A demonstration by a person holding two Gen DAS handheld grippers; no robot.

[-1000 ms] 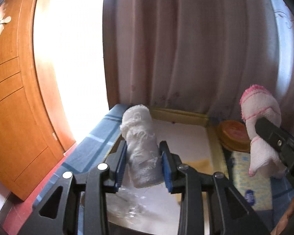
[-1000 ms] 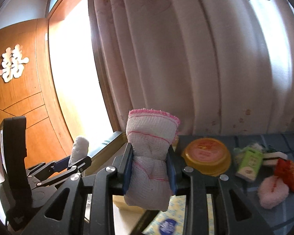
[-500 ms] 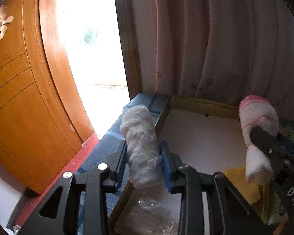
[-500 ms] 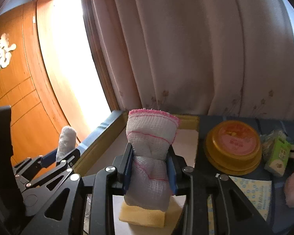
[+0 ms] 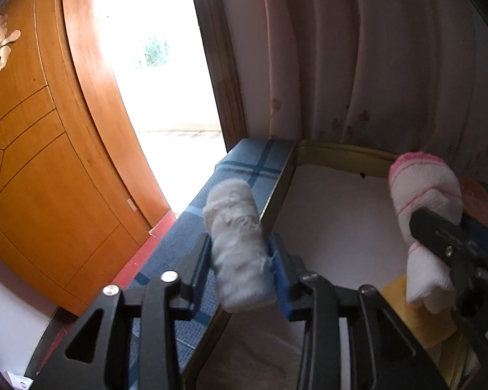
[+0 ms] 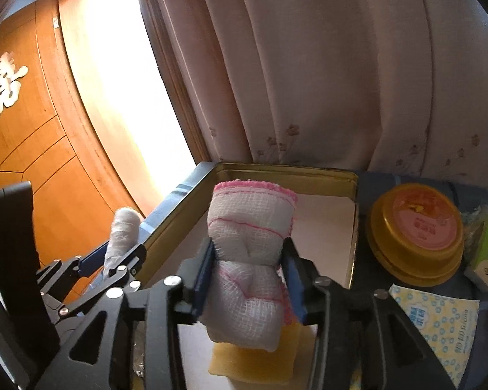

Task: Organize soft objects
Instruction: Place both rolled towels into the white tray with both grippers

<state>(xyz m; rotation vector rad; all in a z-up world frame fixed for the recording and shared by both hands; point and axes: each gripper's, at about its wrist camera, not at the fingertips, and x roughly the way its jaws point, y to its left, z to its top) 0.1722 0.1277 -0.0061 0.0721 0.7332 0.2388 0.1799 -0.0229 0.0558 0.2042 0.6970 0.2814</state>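
Closest to the left camera, the left gripper (image 5: 240, 256) has a white fluffy cloth roll (image 5: 237, 247) standing upright between its blue pads. Its jaws have just been opening, and the roll looks plump instead of pinched, so it seems to be let go, not gripped. It hangs over the left wall of a shallow gold-rimmed tin box (image 5: 341, 156), so I cannot tell whether it would drop inside or onto the blue checked cloth (image 5: 257, 162) beside the box. The right gripper (image 6: 249, 276) has also just been opening its jaws around a rolled white gauze cloth with pink edging (image 6: 249, 260). That cloth stands upright between the pads and keeps a pinched waist, but the pads seem hardly to press it now. It sits directly above a flat yellow sponge (image 6: 253, 360) on the box's pale floor, which suggests the box is where the soft things are being gathered. Both cloths are loosely woven and rolled into short fat cylinders, likely to sag or topple once freed. To the right, outside the box, are a round yellow container with a pink lid (image 6: 416, 230), a small green packet (image 6: 484, 253) and a flat packet printed with blue rings (image 6: 436, 321). Farther back hang a pale pink curtain (image 6: 341, 65) and, to the left, a wooden door (image 5: 32, 162) beside a bright opening.
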